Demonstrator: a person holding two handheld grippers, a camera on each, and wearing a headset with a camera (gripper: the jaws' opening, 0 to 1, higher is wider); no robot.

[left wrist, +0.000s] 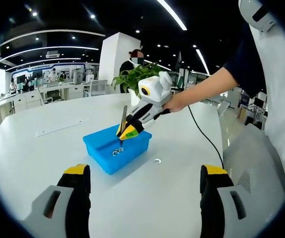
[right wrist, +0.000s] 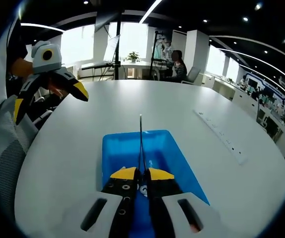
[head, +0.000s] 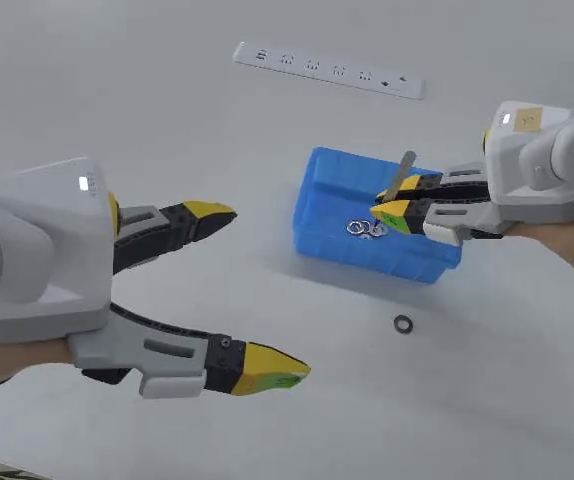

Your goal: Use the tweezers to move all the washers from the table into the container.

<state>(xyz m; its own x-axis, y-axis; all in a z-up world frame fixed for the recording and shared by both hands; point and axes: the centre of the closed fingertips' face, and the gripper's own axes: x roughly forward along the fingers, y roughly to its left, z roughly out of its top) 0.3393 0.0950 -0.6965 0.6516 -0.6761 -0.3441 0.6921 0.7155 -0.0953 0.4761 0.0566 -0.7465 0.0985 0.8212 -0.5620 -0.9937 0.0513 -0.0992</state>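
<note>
Washers (head: 365, 229) sit in the container (head: 319, 175), several of them home, but one stray washer (head: 403, 323) lies on the table (head: 217, 110), just outside the near wall. Your right gripper (head: 392, 205) is clamped on the tweezers (head: 400, 177), hovering over the container, right above the heap. Your left gripper (head: 257, 291) hangs wide apart, empty, well off to the side. That stray is near your right gripper.

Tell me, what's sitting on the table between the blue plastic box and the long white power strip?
Nothing. In the head view, the white table between the blue plastic box and the long white power strip is bare.
</note>
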